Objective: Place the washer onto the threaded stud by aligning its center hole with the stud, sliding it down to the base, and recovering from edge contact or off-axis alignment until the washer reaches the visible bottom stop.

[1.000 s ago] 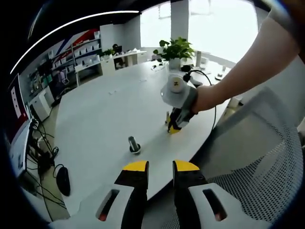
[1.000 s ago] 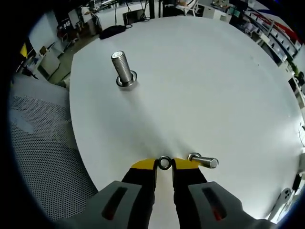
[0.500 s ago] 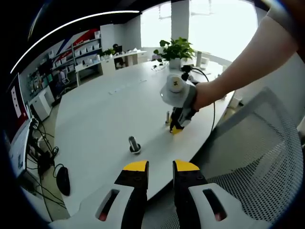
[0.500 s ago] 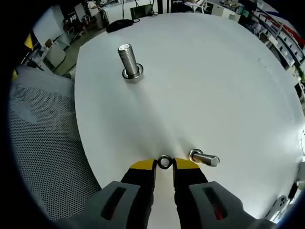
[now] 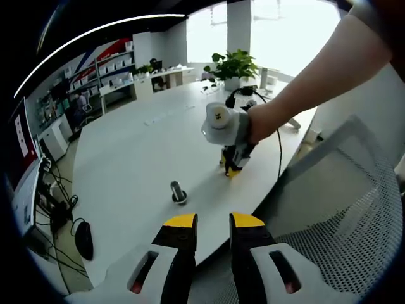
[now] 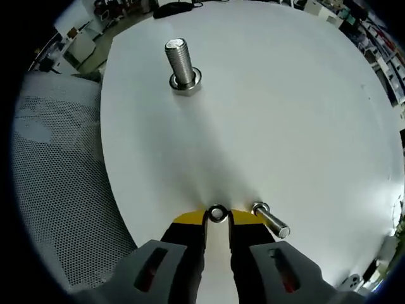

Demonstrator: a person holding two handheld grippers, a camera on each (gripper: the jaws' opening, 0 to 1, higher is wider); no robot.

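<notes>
A small steel washer (image 6: 218,213) sits pinched between the yellow tips of my right gripper (image 6: 218,217), low over the white table (image 6: 291,114). The threaded stud (image 6: 183,64) stands upright on its hex base far ahead and slightly left of the washer. In the left gripper view the same stud (image 5: 178,191) stands on the table, and the right gripper (image 5: 232,169), held by a person's hand, hovers to its right. My left gripper (image 5: 213,220) hangs off the table's near edge with a narrow gap between its jaws and nothing in them.
A second bolt (image 6: 271,220) lies on its side just right of my right gripper's tips. A mesh chair (image 6: 57,158) flanks the table edge on the left. A potted plant (image 5: 233,66), cables and a computer mouse (image 5: 83,239) lie around the table.
The right gripper with the washer has shifted a little toward the stud, which now sits more central and higher in its view. The left gripper has not moved.
</notes>
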